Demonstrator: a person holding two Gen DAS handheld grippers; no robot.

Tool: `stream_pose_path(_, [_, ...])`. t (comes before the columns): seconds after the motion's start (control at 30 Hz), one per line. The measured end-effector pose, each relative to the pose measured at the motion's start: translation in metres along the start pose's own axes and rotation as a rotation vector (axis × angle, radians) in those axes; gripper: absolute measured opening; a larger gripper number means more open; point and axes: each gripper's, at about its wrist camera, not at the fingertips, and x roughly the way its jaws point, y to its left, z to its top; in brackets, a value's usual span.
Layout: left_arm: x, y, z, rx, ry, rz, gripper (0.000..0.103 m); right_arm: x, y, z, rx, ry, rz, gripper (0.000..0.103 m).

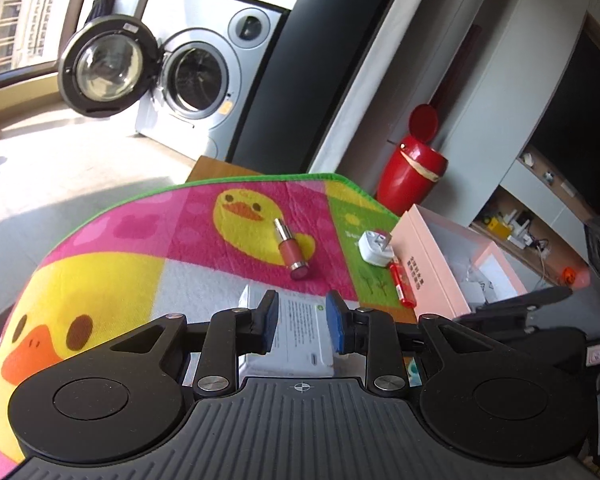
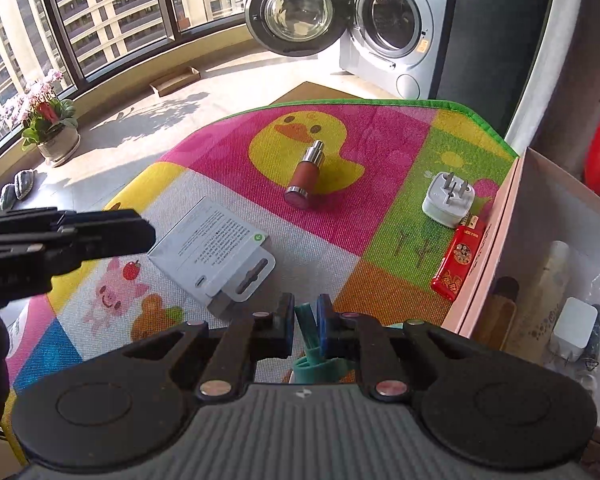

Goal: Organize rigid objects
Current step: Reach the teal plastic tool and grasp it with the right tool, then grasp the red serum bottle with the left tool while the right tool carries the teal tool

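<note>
On the duck-print mat (image 1: 100, 276) (image 2: 340, 224) lie a white flat package (image 1: 296, 328) (image 2: 216, 256), a pink spray bottle (image 1: 294, 252) (image 2: 306, 176), a white plug adapter (image 1: 374, 250) (image 2: 448, 200) and a red lighter (image 1: 402, 284) (image 2: 458, 260). My left gripper (image 1: 302, 326) is open, its pads on either side of the white package. My right gripper (image 2: 304, 326) is shut on a teal tool (image 2: 314, 344) near the mat's front edge. The left gripper (image 2: 60, 240) also shows in the right wrist view.
A pink open box (image 1: 428, 264) (image 2: 496, 264) with several items inside stands at the mat's right edge. A red bin (image 1: 412, 168) is behind it. A washing machine (image 1: 216, 76) (image 2: 396, 28) with its door open stands beyond the mat. A flower pot (image 2: 56, 136) is by the window.
</note>
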Motion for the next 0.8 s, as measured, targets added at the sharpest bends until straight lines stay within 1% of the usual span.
stream_pose_path(0.07, [0.021,0.001,0.02,-0.013,0.013,0.024,0.029,-0.015,0.001,-0.015,0.008,-0.03,-0.008,0.014])
stream_pose_path(0.1, [0.035,0.002,0.03,-0.032,0.034,0.034,0.029,-0.023,-0.001,-0.023,0.018,-0.046,-0.007,0.016])
stream_pose_path(0.2, [0.085,-0.003,0.053,-0.08,0.107,0.064,0.029,-0.043,-0.006,-0.045,0.047,-0.097,-0.02,0.028])
stream_pose_path(0.23, [0.097,-0.006,0.057,-0.083,0.123,0.077,0.029,-0.049,-0.007,-0.051,0.049,-0.113,-0.034,0.032])
stream_pose_path(0.27, [0.109,-0.01,0.059,-0.077,0.148,0.096,0.029,-0.055,-0.007,-0.058,0.045,-0.133,-0.058,0.034])
stream_pose_path(0.37, [0.14,-0.022,0.061,-0.042,0.211,0.153,0.029,-0.074,-0.01,-0.079,0.017,-0.184,-0.123,0.043])
stream_pose_path(0.43, [0.154,-0.029,0.058,-0.011,0.239,0.186,0.029,-0.081,-0.016,-0.089,0.006,-0.208,-0.151,0.056])
stream_pose_path(0.5, [0.165,-0.034,0.055,0.003,0.255,0.196,0.029,-0.086,-0.023,-0.102,0.005,-0.225,-0.174,0.059])
stream_pose_path(0.57, [0.172,-0.039,0.05,0.016,0.261,0.216,0.029,-0.087,-0.028,-0.112,0.015,-0.225,-0.18,0.06])
stream_pose_path(0.6, [0.173,-0.044,0.048,0.042,0.243,0.229,0.027,-0.086,-0.031,-0.116,0.024,-0.223,-0.18,0.06])
stream_pose_path(0.7, [0.172,-0.057,0.04,0.121,0.237,0.239,0.024,-0.081,-0.037,-0.125,0.06,-0.215,-0.168,0.06])
stream_pose_path(0.77, [0.165,-0.063,0.033,0.152,0.247,0.206,0.024,-0.079,-0.04,-0.129,0.089,-0.214,-0.146,0.06])
stream_pose_path(0.8, [0.159,-0.067,0.027,0.172,0.252,0.173,0.024,-0.079,-0.042,-0.13,0.098,-0.214,-0.136,0.06])
